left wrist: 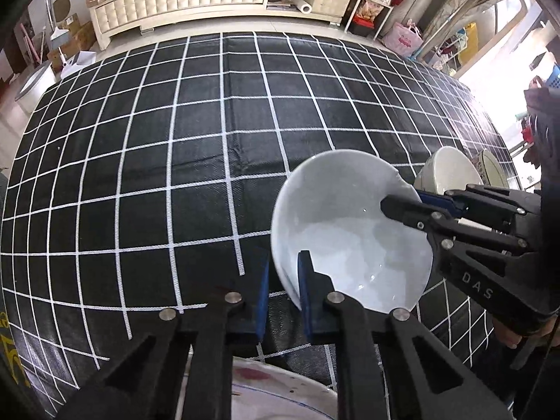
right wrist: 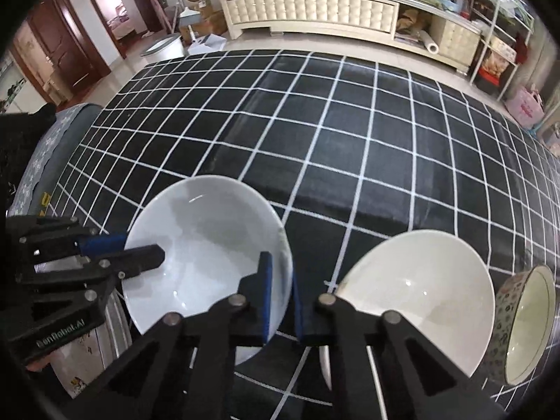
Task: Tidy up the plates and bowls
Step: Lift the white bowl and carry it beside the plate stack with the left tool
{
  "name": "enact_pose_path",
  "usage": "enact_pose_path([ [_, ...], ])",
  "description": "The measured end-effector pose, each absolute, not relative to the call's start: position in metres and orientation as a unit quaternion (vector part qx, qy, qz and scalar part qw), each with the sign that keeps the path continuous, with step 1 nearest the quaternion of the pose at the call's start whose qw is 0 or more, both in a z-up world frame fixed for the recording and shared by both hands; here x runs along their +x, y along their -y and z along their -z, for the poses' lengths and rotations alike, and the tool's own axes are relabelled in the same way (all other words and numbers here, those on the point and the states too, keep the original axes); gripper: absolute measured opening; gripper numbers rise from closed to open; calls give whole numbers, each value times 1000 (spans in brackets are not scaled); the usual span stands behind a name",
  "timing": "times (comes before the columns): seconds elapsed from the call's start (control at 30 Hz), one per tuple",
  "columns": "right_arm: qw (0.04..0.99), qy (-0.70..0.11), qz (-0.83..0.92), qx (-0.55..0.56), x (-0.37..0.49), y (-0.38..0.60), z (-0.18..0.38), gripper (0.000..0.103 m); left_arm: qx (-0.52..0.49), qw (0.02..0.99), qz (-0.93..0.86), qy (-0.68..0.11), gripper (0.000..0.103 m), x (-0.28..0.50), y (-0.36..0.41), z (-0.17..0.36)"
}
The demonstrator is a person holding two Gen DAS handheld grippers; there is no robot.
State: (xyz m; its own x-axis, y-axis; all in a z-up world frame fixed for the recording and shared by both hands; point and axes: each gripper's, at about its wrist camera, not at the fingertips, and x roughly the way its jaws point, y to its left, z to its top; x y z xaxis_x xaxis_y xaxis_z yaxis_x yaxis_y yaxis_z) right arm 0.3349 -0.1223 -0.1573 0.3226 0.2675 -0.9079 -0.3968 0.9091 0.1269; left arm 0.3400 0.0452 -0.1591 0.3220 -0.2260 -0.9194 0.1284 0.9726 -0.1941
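Observation:
A white bowl (left wrist: pixel 343 217) (right wrist: pixel 210 231) hangs tilted above the black grid tablecloth, gripped at opposite sides of its rim. My left gripper (left wrist: pixel 285 262) is shut on the near rim in the left wrist view, and it shows at the left (right wrist: pixel 140 246) in the right wrist view. My right gripper (right wrist: pixel 280 267) is shut on the bowl's right rim and reaches in from the right (left wrist: pixel 409 199) in the left wrist view. A cream bowl (right wrist: pixel 420 287) (left wrist: pixel 451 168) and a floral-patterned bowl (right wrist: pixel 525 325) (left wrist: pixel 490 168) stand to the right.
The black tablecloth with white grid lines (left wrist: pixel 175 140) covers the table. A patterned plate (left wrist: pixel 280 392) (right wrist: pixel 80 360) lies at the near edge under the left gripper. A cream cabinet (right wrist: pixel 315 10) and cluttered shelves (right wrist: pixel 500 49) stand beyond the far edge.

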Motion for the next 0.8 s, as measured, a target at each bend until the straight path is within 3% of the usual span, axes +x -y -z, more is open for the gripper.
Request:
enact_pose_path([
  [0.33, 831, -525, -181, -38, 329, 123, 147, 11, -14, 814, 98, -573, 11, 336, -34, 153],
  [0.8, 846, -505, -171, 1, 289, 149, 99, 11, -27, 835, 108, -539, 11, 295, -29, 103],
])
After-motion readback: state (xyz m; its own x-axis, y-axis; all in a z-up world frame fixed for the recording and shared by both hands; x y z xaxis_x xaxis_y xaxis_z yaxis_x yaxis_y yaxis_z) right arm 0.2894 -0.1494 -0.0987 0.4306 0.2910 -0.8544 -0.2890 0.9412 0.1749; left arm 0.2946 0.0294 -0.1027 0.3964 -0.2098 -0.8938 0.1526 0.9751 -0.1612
